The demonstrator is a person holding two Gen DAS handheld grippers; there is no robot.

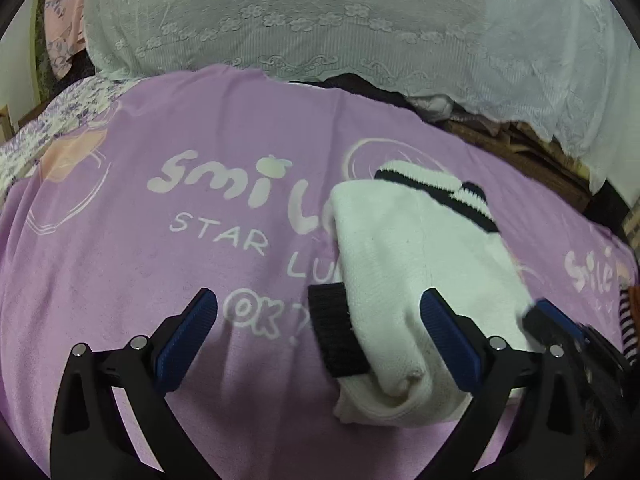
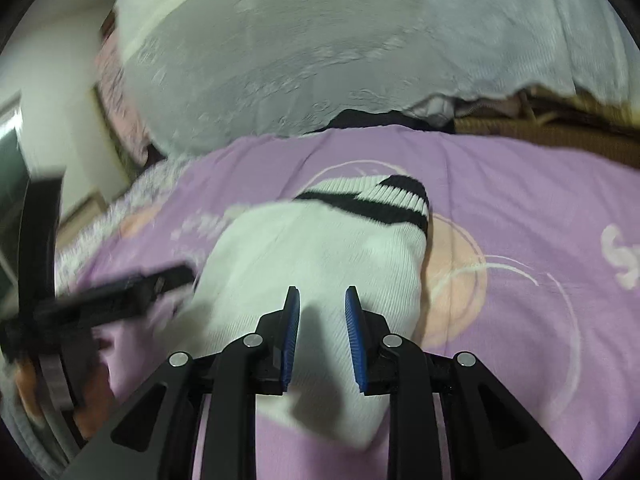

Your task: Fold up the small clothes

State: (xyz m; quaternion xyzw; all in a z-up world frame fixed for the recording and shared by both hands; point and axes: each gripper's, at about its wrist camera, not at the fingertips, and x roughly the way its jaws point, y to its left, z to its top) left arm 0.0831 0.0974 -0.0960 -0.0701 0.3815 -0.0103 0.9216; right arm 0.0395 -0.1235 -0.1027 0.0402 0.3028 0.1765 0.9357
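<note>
— Knit cotton, by the look of it, white with black stripes at the cuff: that is the sock (image 2: pixel 320 256) I am working on, lying doubled over on the purple blanket (image 2: pixel 520 208), straight ahead of the right gripper (image 2: pixel 322 334) and running under its tips.

— Are you holding it yet?

— Not that I can tell. On the right gripper the blue pads (image 2: pixel 292 336) are standing a narrow gap apart with white fabric showing between them; I am seeing no pinch, though a thin fold could be hidden there. The left gripper (image 1: pixel 320 340) is spread wide, hovering over the near end of the sock, its right pad lying over the fabric and the black band (image 1: pixel 336 328) between the fingers.

— How is it going to behave?

— I am expecting it to be light, soft and floppy, sagging from wherever I lift it, so the layers may slide apart.

— So where are you taking it?

— I am judging the near folded edge best, pinching both layers together, with the left gripper steadying the black band.
</note>
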